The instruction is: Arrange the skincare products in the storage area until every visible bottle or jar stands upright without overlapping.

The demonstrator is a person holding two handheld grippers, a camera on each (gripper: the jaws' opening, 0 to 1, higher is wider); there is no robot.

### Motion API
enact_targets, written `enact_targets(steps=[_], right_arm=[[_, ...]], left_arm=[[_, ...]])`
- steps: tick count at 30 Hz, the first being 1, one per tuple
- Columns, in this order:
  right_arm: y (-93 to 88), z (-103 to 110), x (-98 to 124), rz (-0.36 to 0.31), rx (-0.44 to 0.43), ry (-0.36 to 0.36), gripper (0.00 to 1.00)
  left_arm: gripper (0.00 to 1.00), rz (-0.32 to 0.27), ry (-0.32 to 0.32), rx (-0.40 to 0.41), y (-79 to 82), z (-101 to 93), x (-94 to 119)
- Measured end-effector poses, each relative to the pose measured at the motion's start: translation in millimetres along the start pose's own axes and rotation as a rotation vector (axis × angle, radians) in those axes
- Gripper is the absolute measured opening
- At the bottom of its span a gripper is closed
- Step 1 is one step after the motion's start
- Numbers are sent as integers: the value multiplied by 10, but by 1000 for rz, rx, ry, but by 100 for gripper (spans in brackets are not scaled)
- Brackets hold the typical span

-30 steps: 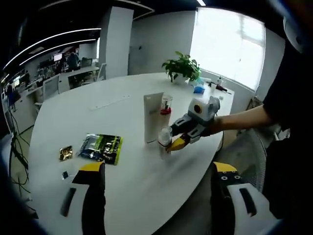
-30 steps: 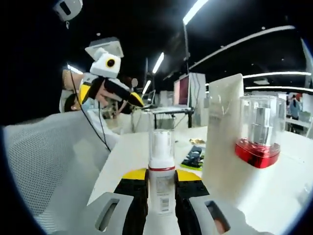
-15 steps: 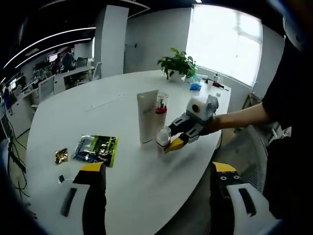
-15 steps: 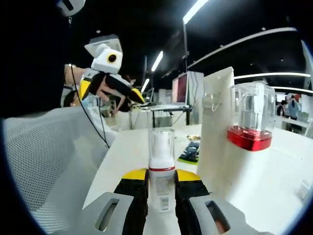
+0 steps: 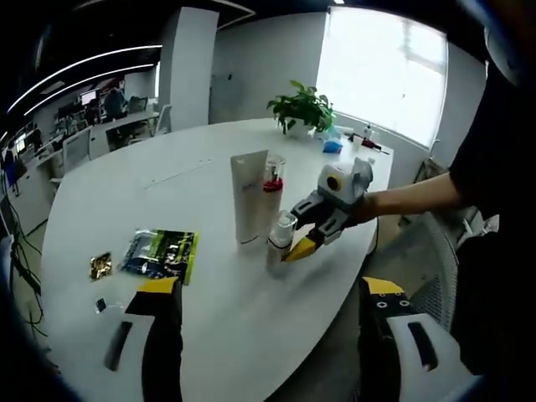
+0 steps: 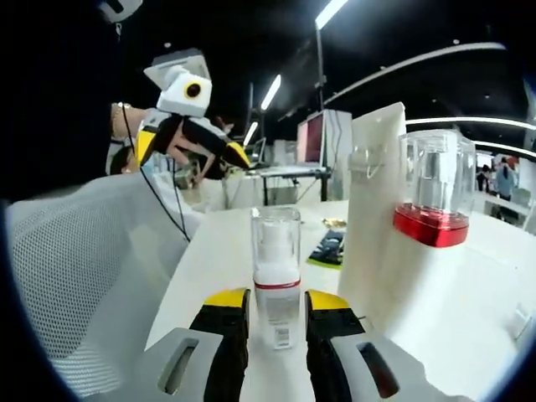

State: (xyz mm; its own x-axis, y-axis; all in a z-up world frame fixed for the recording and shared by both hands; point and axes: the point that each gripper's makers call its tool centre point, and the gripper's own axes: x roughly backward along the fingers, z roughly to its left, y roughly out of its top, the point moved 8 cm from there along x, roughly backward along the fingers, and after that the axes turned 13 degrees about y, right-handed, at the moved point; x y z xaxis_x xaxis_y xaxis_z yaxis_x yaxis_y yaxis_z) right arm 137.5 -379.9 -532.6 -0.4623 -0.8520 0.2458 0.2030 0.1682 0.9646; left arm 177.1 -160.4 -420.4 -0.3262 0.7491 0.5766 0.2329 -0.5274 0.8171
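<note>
Your right gripper (image 6: 276,314) sits low centre in the right gripper view, jaws just either side of the small clear-capped bottle (image 6: 275,276); whether they pinch it or a sliver of gap remains, I cannot tell. The bottle stands upright on the white table (image 6: 469,301). Just right of it, the white tube (image 6: 373,226) and red-based pump bottle (image 6: 431,201) stand upright. In the left gripper view your left gripper (image 5: 272,297) has jaws wide apart at the bottom edge, holding nothing; green sachet (image 5: 161,252) lies flat at left
</note>
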Motion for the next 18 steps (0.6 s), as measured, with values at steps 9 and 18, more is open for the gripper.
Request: enact_targets(steps=[9, 18], right_arm=[[-156, 10, -29, 93, -23, -10, 16], [-218, -25, -48, 116, -38, -19, 12]], left_arm=[[79, -4, -3, 10, -13, 3, -9], [78, 3, 1, 26, -64, 39, 13]])
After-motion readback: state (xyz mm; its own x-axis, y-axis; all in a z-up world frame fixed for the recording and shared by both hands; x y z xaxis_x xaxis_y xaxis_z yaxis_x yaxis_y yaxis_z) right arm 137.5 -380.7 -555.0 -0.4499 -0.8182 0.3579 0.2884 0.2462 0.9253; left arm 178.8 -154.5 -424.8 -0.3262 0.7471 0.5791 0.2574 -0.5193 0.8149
